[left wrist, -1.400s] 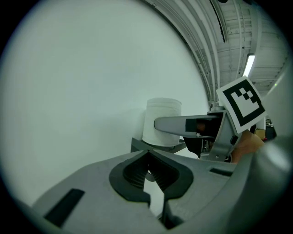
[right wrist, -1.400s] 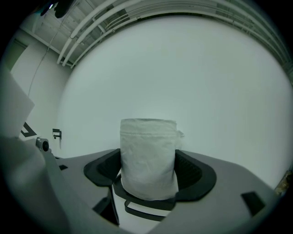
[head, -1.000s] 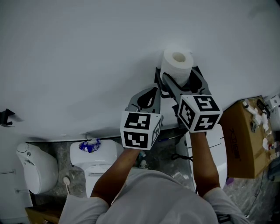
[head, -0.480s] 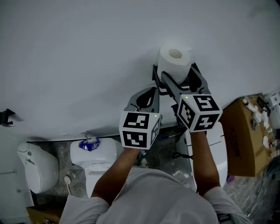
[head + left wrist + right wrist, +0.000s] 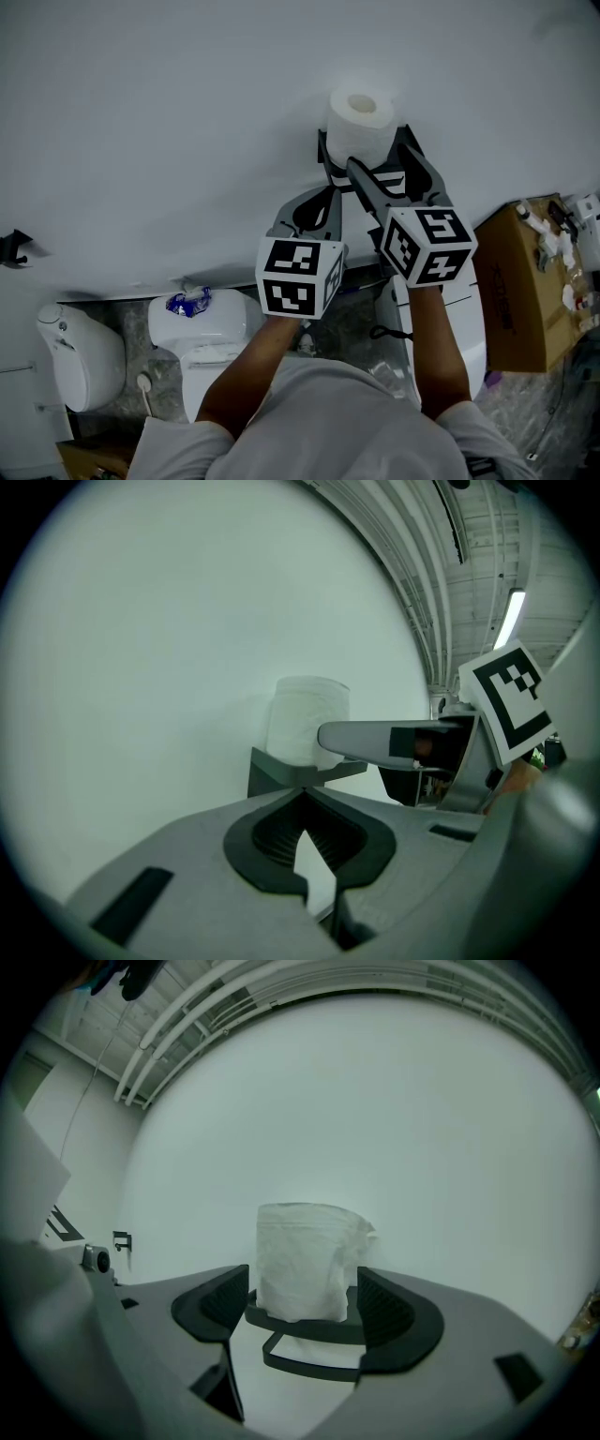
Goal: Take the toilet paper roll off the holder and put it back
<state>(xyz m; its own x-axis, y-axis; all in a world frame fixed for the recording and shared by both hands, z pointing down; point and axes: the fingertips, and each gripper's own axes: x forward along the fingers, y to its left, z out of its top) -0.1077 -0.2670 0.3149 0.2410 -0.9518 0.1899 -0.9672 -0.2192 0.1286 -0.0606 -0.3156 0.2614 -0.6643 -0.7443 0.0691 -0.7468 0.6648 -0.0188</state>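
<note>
A white toilet paper roll (image 5: 361, 114) stands on end against the white wall, its core hole facing me. My right gripper (image 5: 377, 150) is shut on it, one pad on each side of the roll (image 5: 302, 1262). Just under the roll, the dark holder (image 5: 309, 1333) juts from the wall as a ring and a loop; whether the roll touches it I cannot tell. My left gripper (image 5: 328, 192) hangs below and left of the holder (image 5: 323, 159), shut and holding nothing. In the left gripper view the tips (image 5: 305, 791) meet in front of the holder (image 5: 267, 771) and the roll (image 5: 305, 719).
Below the wall stand a white toilet (image 5: 202, 342) with a blue packet (image 5: 187, 303) on its tank and another white fixture (image 5: 75, 361) at the left. A cardboard box (image 5: 516, 281) with small items is at the right. A dark hook (image 5: 14, 246) is on the wall at far left.
The right gripper has carried the roll up and a little left along the wall. The left gripper has stayed where it was.
</note>
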